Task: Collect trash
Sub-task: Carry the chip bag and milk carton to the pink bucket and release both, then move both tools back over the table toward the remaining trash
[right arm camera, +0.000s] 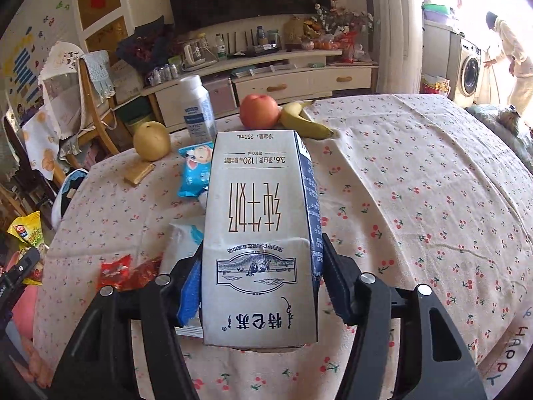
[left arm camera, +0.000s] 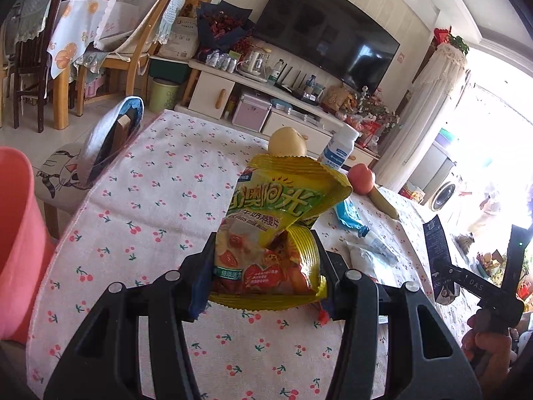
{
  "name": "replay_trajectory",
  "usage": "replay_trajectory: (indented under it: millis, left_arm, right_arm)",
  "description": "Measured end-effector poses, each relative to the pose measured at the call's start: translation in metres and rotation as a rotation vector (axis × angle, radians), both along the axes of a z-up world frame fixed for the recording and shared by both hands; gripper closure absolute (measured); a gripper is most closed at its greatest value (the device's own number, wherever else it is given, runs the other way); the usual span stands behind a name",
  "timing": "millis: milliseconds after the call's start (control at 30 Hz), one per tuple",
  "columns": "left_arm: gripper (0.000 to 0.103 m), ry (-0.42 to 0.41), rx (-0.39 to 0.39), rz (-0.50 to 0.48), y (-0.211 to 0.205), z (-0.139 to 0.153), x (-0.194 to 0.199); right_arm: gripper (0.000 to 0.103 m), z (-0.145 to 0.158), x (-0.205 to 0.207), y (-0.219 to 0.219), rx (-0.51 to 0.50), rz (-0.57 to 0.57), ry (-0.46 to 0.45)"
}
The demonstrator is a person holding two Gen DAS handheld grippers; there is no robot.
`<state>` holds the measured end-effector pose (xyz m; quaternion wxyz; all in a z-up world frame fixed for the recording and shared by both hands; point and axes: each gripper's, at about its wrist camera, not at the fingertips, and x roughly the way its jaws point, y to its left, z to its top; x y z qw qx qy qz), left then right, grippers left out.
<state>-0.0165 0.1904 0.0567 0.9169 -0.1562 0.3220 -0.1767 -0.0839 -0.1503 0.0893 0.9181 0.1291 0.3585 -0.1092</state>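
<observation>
The left gripper is closed on a yellow snack bag, pinching its crumpled lower half so the bag stands clear above the table. The right gripper is clamped across the lower body of a milk carton, held with its print upside down and lifted off the cloth. A pink bin shows at the left edge of the left wrist view and is the likely destination. Carry the bag over the bin's rim before releasing, since the thin foil may slip or snag on a finger pad. Keep the carton level in case liquid remains. Red wrappers, a blue packet and a white tissue pack remain on the table; the fruit is not trash.
</observation>
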Motion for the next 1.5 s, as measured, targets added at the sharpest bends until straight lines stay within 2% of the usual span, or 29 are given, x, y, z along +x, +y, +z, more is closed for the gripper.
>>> replay_trajectory:
  millis: [300, 533, 767, 933, 1167, 1233, 1267, 1333, 1500]
  left_arm:
    - [0.05, -0.022, -0.046, 0.192, 0.07, 0.014, 0.001]
    - [0.05, 0.017, -0.051, 0.449, 0.147, 0.01, 0.0]
    - [0.05, 0.11, -0.109, 0.697, 0.225, -0.007, -0.008]
    - [0.05, 0.164, -0.147, 0.791, 0.26, -0.018, -0.012]
    - [0.048, 0.149, -0.169, 0.788, 0.27, -0.017, -0.015]
    - [0.043, 0.142, -0.183, 0.794, 0.271, -0.017, -0.016]
    - [0.041, 0.134, -0.193, 0.788, 0.272, -0.016, -0.015]
    - [0.033, 0.124, -0.191, 0.769, 0.269, -0.014, -0.013]
    - [0.02, 0.103, -0.179, 0.756, 0.264, -0.009, -0.01]
  right_arm:
    - [0.04, 0.037, 0.029, 0.118, 0.074, 0.287, -0.065]
    - [0.04, 0.054, 0.06, 0.235, 0.145, 0.551, -0.065]
    - [0.04, 0.051, 0.082, 0.347, 0.164, 0.768, -0.029]
    - [0.04, 0.038, 0.093, 0.403, 0.155, 0.858, 0.003]
    - [0.039, 0.015, 0.108, 0.431, 0.184, 0.898, 0.06]
    - [0.036, 0.009, 0.112, 0.429, 0.222, 0.881, 0.075]
    - [0.031, 0.006, 0.113, 0.426, 0.248, 0.874, 0.083]
    - [0.028, 0.004, 0.114, 0.417, 0.295, 0.854, 0.083]
    - [0.019, 0.006, 0.109, 0.388, 0.336, 0.778, 0.053]
